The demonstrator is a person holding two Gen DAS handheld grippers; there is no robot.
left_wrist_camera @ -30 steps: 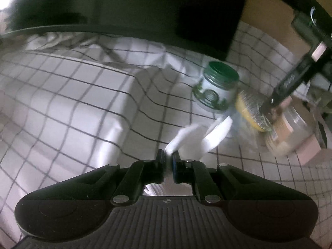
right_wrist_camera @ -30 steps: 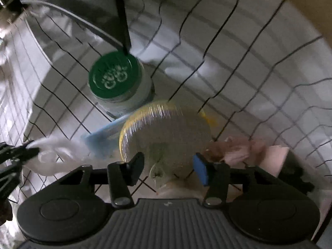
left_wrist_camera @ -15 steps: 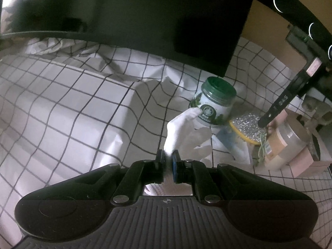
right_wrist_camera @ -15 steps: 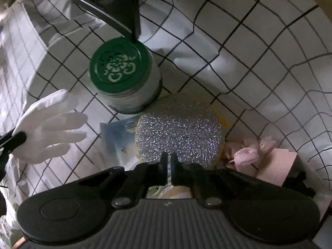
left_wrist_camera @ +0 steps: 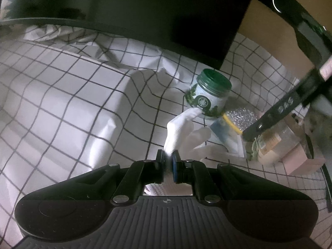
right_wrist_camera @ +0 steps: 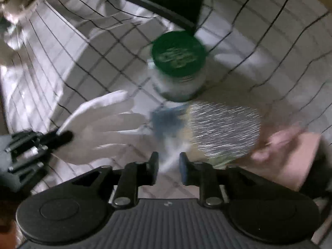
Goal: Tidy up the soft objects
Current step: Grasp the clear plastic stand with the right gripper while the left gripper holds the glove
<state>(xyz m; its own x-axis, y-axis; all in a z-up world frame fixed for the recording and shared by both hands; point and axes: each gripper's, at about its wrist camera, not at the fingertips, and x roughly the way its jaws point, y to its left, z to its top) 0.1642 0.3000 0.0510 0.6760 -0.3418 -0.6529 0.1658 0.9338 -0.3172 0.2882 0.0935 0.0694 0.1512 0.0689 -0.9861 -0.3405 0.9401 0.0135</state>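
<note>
A white cloth with a black grid (left_wrist_camera: 68, 95) covers the bench, rumpled over a raised block on the left and running under a dark panel (left_wrist_camera: 166, 14) at the back.

At the left, the left gripper (left_wrist_camera: 168, 157) has its jaws clamped together on the cuff of a white glove (left_wrist_camera: 182, 128), whose fingers splay out over the cloth toward the clutter. In the right wrist view the glove (right_wrist_camera: 99, 128) lies spread, its fingertips close to a blue packet (right_wrist_camera: 166, 120). The pinch takes only a thin edge of fabric, so a quick lift could let it slip out.

Further right stands a green-lidded jar (left_wrist_camera: 209, 95), just beside the glove's fingers; a dragged glove could catch and tip it. Next comes a glittery round lid (right_wrist_camera: 224, 128), then a pink block (right_wrist_camera: 290, 155).

The right gripper (right_wrist_camera: 168, 164) hangs over the packet's white edge with its jaws apart and nothing between them. That view is smeared with motion, so closing now risks grabbing the packet, or nudging the glittery lid, instead of anything soft.
</note>
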